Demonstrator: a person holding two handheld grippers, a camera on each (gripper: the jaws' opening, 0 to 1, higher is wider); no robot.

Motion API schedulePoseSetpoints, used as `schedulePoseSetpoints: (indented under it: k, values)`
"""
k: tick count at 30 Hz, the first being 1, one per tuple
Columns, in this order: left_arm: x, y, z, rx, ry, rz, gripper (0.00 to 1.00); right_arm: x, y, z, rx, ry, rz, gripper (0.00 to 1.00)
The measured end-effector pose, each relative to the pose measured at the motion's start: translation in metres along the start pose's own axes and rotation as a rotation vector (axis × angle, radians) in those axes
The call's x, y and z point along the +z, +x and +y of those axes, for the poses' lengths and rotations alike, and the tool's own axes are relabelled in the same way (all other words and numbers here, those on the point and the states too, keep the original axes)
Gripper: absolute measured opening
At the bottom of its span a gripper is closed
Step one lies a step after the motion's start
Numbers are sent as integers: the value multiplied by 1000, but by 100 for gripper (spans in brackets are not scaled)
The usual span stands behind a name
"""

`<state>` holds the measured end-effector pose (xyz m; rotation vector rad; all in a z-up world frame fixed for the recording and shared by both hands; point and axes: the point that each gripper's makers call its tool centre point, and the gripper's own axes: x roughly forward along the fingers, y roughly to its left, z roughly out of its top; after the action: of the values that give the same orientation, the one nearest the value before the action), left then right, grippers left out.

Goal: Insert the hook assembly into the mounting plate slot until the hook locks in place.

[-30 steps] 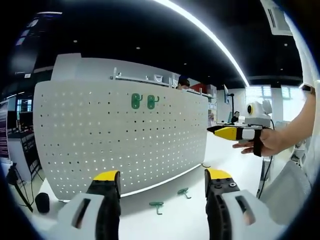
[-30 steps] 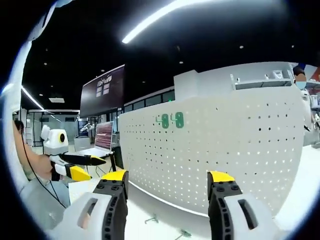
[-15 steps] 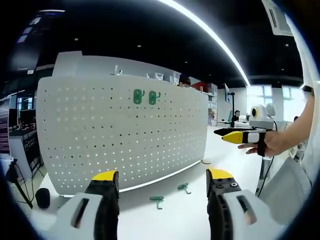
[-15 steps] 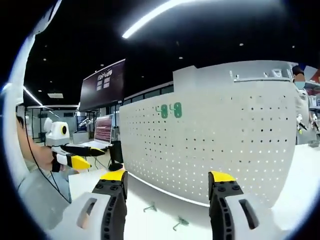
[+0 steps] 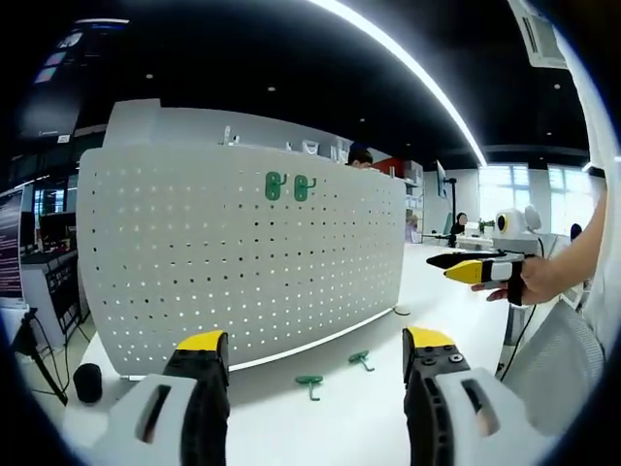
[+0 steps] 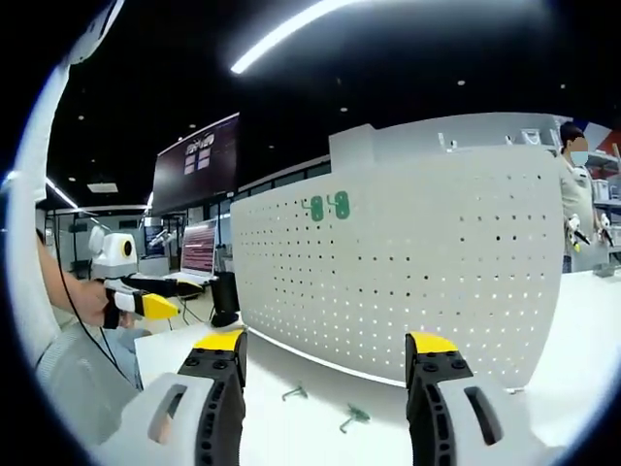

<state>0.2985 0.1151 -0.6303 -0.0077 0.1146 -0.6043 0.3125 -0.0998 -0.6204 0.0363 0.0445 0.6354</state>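
Two green hooks (image 5: pixel 291 186) already hang on the pegboard (image 5: pixel 243 262); two more (image 5: pixel 335 373) lie on the surface (image 5: pixel 320 427), unpicked. Left gripper (image 5: pixel 315 354) and right gripper (image 6: pixel 328 354) hover, jaws released, empty.

It looked like an open-plan lab: black ceiling with strip lights (image 5: pixel 408 68), a wall screen (image 6: pixel 199 165) at ten o'clock, a white worktable (image 5: pixel 320 417).

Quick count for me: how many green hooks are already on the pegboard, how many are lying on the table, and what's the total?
Hooks on the pegboard: 2
Hooks on the table: 2
Total: 4 green hooks
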Motion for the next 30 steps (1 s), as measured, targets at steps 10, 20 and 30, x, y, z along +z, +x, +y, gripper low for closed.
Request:
schedulePoseSetpoints:
  k: [10, 20, 30]
  values:
    - [-7, -6, 4, 4, 10, 17, 75, -8, -9, 0, -13, 9, 14, 64]
    - [-12, -10, 7, 11, 12, 31, 75, -18, -16, -3, -28, 13, 36, 65]
    - [-20, -13, 9, 14, 6, 46, 75, -24, -17, -4, -32, 18, 54, 66]
